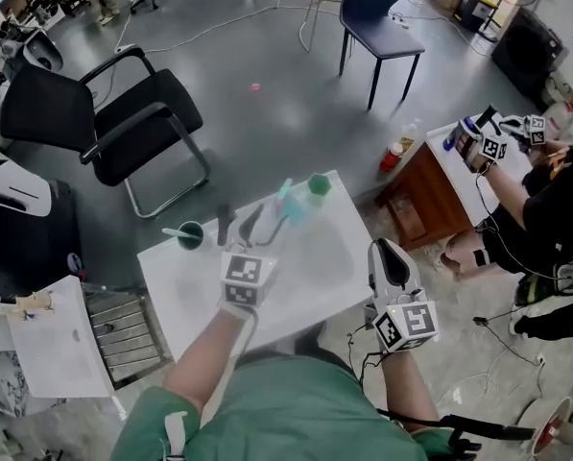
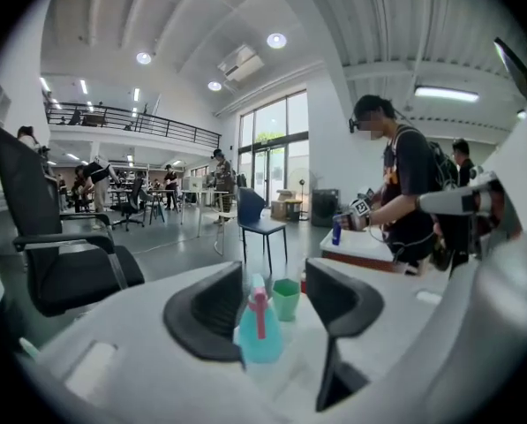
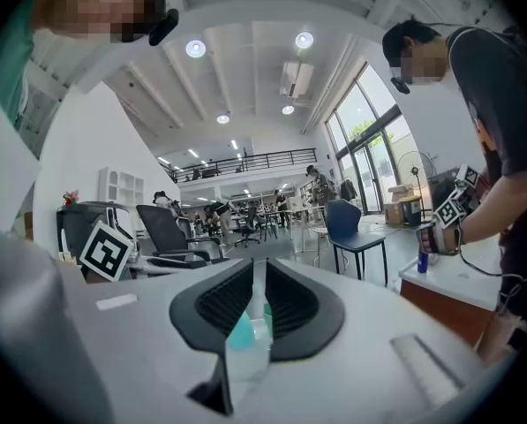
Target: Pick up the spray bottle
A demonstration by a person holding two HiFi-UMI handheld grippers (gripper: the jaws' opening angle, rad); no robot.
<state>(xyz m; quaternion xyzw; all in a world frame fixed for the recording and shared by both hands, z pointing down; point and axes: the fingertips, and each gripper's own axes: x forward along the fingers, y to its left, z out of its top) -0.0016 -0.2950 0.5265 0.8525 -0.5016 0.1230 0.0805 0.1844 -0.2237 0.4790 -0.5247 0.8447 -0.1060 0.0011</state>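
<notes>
The teal spray bottle [image 1: 292, 205] with a pink trigger stands on the white table [image 1: 315, 277], next to a green cup [image 1: 319, 186]. My left gripper [image 1: 240, 221] is open and points at the bottle from the near side. In the left gripper view the spray bottle [image 2: 259, 329] shows in the gap of the left gripper [image 2: 274, 276], a little ahead of the tips and untouched, with the green cup [image 2: 286, 299] behind it. My right gripper [image 1: 382, 246] is shut at the table's right edge and holds nothing. Through the slit of the right gripper [image 3: 257, 272] the spray bottle [image 3: 243, 332] shows in part.
A dark green cup [image 1: 189, 234] with a teal stick stands at the table's left. A black armchair [image 1: 123, 113] and a blue chair [image 1: 372, 17] stand beyond. At the right another person [image 1: 545, 219] works with grippers at a wooden side table [image 1: 430, 185].
</notes>
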